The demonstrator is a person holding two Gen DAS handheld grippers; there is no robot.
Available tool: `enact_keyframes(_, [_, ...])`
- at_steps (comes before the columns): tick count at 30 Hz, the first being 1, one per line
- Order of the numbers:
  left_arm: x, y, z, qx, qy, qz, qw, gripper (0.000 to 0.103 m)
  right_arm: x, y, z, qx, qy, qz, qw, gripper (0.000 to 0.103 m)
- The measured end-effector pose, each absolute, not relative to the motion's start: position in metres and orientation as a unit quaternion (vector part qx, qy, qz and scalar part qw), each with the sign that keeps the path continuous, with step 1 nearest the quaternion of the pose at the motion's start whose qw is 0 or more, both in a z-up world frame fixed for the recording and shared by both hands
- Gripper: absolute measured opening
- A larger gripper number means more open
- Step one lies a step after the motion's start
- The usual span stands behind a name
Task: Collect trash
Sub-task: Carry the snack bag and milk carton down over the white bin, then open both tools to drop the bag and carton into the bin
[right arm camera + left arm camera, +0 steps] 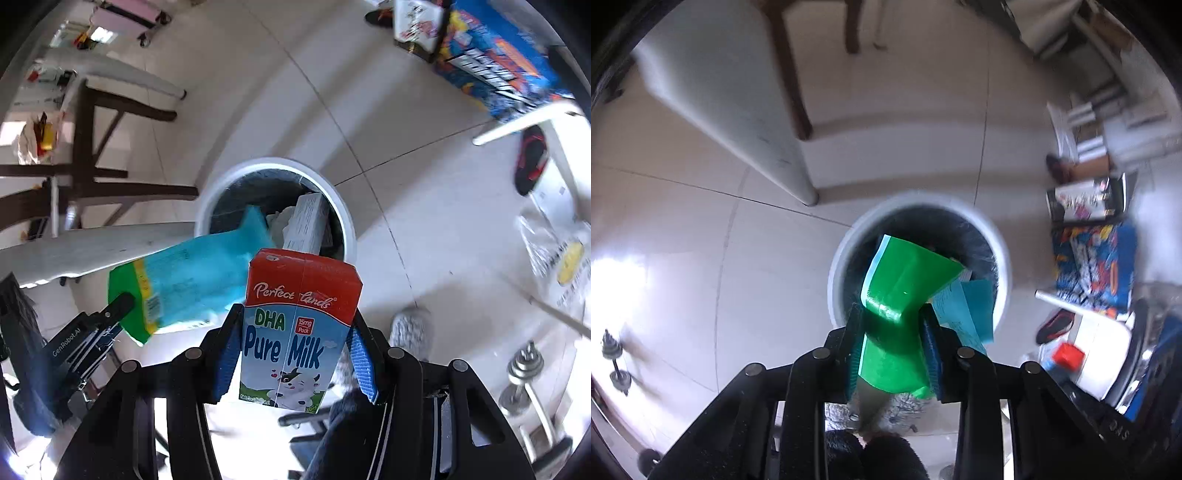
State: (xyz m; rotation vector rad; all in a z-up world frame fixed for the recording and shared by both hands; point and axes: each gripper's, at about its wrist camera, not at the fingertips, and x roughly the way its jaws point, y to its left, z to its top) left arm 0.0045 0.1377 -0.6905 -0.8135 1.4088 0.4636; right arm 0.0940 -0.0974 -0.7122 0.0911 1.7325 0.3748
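The round white bin (275, 206) stands on the pale tiled floor (701, 258), and everything here is told from it. To the left of the bin in the right wrist view, a white table top (92, 251) reaches in from the side, and dark wooden chair legs (88, 147) stand behind it. The left gripper (891, 332) points down at the bin, and its two claws are squeezed onto a green and blue carton (905, 291), which is bent in the middle. The far end of this carton hangs over the bin's open mouth. Inside the bin lie a grey-white box (308, 221) and some crumpled white paper (280, 218). Just in front of the bin, the right gripper (293, 343) also points down, and its claws, with blue pads (360, 365), press on both sides of a milk carton (295, 325). The milk carton stands upright in the claws, with its red top near the bin's rim. To the right of the bin, well apart, sit a bright blue printed box (495, 62), a black and red shoe (532, 158) and a metal dumbbell (524, 376).
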Motion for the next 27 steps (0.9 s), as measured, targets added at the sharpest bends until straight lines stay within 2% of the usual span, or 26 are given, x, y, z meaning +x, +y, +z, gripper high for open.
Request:
enact_keyframes(1, [0.009,0.135,-0.699,-0.354,0.633,0.203,0.658,0.03,0.097,-0.092,-0.73,0.035,0.758,0.166,0.63,0.055])
enact_keyframes(3, [0.014,0.134,-0.708,-0.33,0.647,0.208,0.656,0.043,0.102,-0.084,-0.756,0.032,0.762,0.175,0.623,0.056])
enact_keyframes(4, [0.015,0.133,-0.71,-0.32,0.647,0.211,0.659,0.059,0.105,-0.08,-0.772,0.03,0.765,0.18,0.618,0.057])
enact_keyframes(5, [0.015,0.133,-0.711,-0.314,0.646,0.214,0.662,0.077,0.106,-0.076,-0.781,0.027,0.767,0.184,0.614,0.064])
enact_keyframes(6, [0.013,0.134,-0.711,-0.313,0.642,0.215,0.666,0.081,0.106,-0.072,-0.789,0.023,0.769,0.188,0.61,0.074])
enact_keyframes(7, [0.011,0.135,-0.71,-0.309,0.639,0.22,0.669,0.083,0.107,-0.07,-0.796,0.02,0.77,0.19,0.608,0.096])
enact_keyframes(8, [0.009,0.136,-0.708,-0.303,0.639,0.225,0.671,0.087,0.106,-0.069,-0.8,0.018,0.77,0.194,0.607,0.103])
enact_keyframes(9, [0.005,0.138,-0.708,-0.302,0.64,0.226,0.669,0.093,0.105,-0.067,-0.802,0.012,0.77,0.196,0.608,0.103])
enact_keyframes(10, [0.003,0.139,-0.708,-0.301,0.643,0.227,0.667,0.103,0.104,-0.066,-0.802,0.004,0.768,0.196,0.609,0.103])
enact_keyframes(21, [-0.041,0.123,-0.675,-0.238,0.663,0.243,0.667,0.103,0.077,-0.057,-0.756,-0.147,0.704,0.2,0.665,0.103])
enact_keyframes(27, [-0.059,0.105,-0.633,-0.232,0.663,0.237,0.671,0.103,0.062,-0.068,-0.718,-0.16,0.687,0.198,0.681,0.103])
